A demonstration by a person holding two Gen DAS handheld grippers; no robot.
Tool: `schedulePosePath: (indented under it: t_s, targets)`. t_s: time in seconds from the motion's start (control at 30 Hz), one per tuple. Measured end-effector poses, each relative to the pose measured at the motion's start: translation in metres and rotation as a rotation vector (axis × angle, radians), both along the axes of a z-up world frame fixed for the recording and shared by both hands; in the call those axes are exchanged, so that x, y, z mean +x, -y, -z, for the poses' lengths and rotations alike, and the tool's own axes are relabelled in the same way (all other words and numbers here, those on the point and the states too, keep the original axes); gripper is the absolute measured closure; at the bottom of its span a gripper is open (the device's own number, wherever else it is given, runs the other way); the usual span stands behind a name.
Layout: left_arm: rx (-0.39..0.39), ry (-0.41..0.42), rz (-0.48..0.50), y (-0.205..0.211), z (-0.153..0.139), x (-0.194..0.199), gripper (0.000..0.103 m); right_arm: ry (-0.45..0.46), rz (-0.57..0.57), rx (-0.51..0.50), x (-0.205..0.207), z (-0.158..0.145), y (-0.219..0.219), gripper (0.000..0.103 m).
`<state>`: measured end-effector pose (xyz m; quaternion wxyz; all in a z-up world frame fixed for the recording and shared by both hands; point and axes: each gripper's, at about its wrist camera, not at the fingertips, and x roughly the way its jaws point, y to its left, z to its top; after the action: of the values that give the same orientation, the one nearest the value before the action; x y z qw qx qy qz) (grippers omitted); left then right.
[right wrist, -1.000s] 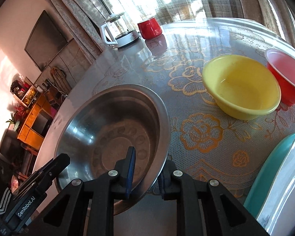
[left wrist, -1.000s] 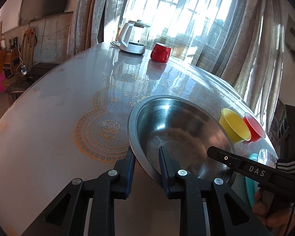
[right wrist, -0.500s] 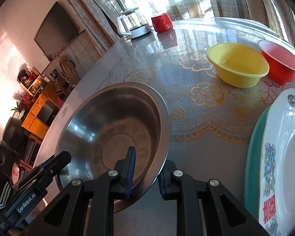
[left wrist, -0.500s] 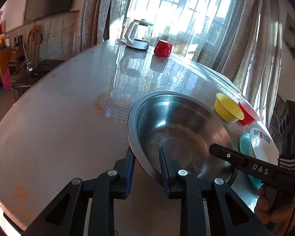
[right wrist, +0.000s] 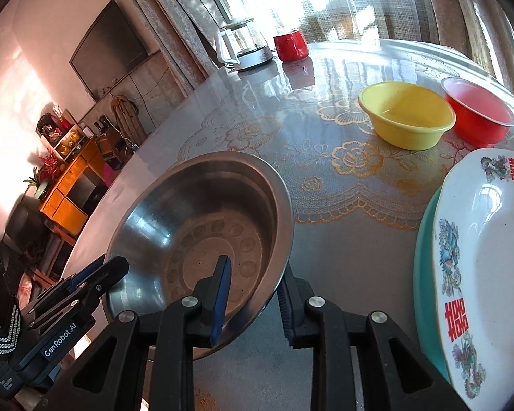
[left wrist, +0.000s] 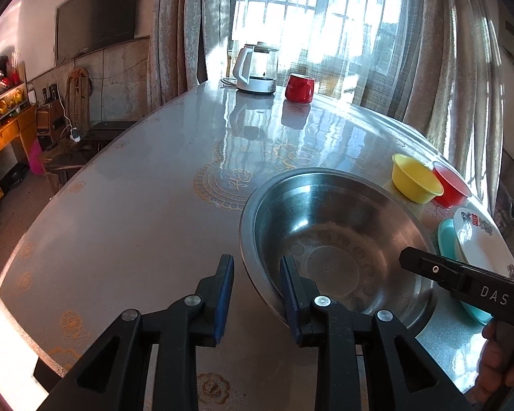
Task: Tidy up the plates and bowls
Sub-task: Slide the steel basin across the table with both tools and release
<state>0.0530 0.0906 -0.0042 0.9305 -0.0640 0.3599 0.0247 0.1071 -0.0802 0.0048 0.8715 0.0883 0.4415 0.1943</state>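
Note:
A large steel bowl (left wrist: 339, 239) sits on the table; it also shows in the right wrist view (right wrist: 202, 226). My left gripper (left wrist: 257, 270) straddles its near left rim with the jaws open and a gap beside the rim. My right gripper (right wrist: 253, 281) straddles its near right rim, jaws open too. A yellow bowl (right wrist: 406, 113) and a red bowl (right wrist: 478, 109) stand further back on the right; both also show in the left wrist view, yellow (left wrist: 415, 178) and red (left wrist: 450, 188). A white patterned plate (right wrist: 490, 260) lies on a teal plate (right wrist: 423, 274) at the right.
A glass kettle (left wrist: 257, 68) and a red mug (left wrist: 300, 87) stand at the far edge of the round table (left wrist: 137, 205) near the window. The table's near edge is just below the grippers. Furniture stands off to the left.
Both grippers have opened their jaws and let go of the steel bowl's rim. The bowl has come back toward the near table edge and now rests there; the plates came into view.

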Motion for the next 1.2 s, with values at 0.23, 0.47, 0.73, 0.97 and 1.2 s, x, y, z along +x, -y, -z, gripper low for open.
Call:
schedulePosePath:
  t_s: [0.23,0.47,0.73,0.97,1.2]
  targets:
    - [0.058,0.046,-0.016,0.002,-0.013,-0.006,0.074,0.045,0.049,-0.006,-0.004,-0.013,0.021,0.070]
    - [0.099,0.073,0.018,0.017,-0.025,-0.001,0.074,0.067,0.110,-0.001,0.001,-0.024,0.048,0.070]
    - [0.169,0.092,0.106,0.056,-0.034,0.014,0.074,0.063,0.199,0.028,0.019,-0.034,0.088,0.070]
    - [0.204,0.082,0.184,0.094,-0.037,0.036,0.074,0.050,0.280,0.059,0.036,-0.038,0.125,0.070]
    - [0.213,0.034,0.235,0.135,-0.038,0.076,0.074,0.011,0.370,0.120,0.059,-0.032,0.163,0.070]
